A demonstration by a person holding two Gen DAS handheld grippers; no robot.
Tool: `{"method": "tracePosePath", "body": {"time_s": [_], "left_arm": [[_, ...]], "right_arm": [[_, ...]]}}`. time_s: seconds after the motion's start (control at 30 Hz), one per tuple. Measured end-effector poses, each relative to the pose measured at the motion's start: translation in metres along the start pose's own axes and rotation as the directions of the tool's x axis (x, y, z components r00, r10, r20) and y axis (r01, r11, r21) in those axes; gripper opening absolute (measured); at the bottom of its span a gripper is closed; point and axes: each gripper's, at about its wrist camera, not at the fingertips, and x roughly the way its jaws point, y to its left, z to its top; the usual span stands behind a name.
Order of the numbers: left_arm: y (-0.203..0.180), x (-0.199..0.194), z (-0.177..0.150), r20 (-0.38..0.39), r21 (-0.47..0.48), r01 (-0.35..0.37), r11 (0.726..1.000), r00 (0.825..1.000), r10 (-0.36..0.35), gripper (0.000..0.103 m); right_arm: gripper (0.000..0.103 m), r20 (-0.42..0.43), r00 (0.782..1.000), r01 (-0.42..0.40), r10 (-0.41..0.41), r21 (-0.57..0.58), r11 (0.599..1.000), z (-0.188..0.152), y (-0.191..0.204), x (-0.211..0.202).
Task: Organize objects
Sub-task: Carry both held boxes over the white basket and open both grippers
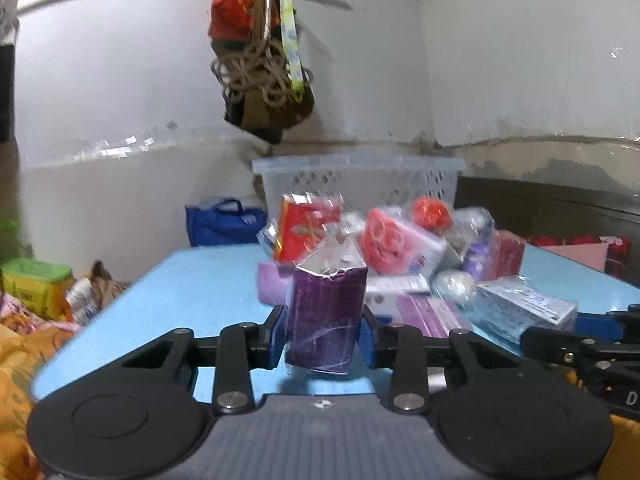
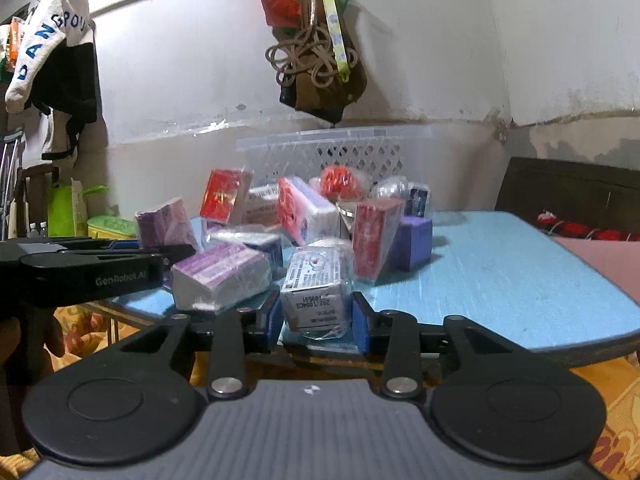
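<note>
A pile of plastic-wrapped boxes (image 1: 404,264) lies on a light blue table (image 1: 192,292). My left gripper (image 1: 323,332) is shut on a purple wrapped box (image 1: 326,316) and holds it upright above the table's near edge. My right gripper (image 2: 316,314) is shut on a grey-white labelled box (image 2: 316,288) at the front of the pile (image 2: 304,220). The left gripper also shows at the left of the right wrist view (image 2: 80,268), holding the purple box (image 2: 166,226). A white lattice basket (image 1: 360,178) stands behind the pile.
A bundle of rope and bags (image 1: 260,60) hangs from above over the basket. A blue bag (image 1: 224,222) stands behind the table at left. Yellow-green packs (image 1: 36,284) and orange cloth (image 1: 20,344) lie left of the table. A dark headboard (image 2: 572,188) is at right.
</note>
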Motion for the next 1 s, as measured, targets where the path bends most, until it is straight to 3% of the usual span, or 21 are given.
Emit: {"method": "tracePosePath", "body": {"time_s": [0.47,1.0], "left_arm": [[0.02,-0.007,0.038,0.045,-0.029,-0.003,1.0,0.999,0.004,0.04],[0.033,0.014,0.112,0.135,-0.031,0.039,0.999,0.99,-0.035,0.04]], "right_arm": [[0.039,0.129,0.991,-0.044,0.039,0.039,0.998,0.05,-0.022,-0.021],[0.039,0.219,0.975,-0.028,0.03,-0.011,1.0,0.117,-0.056,0.009]]}}
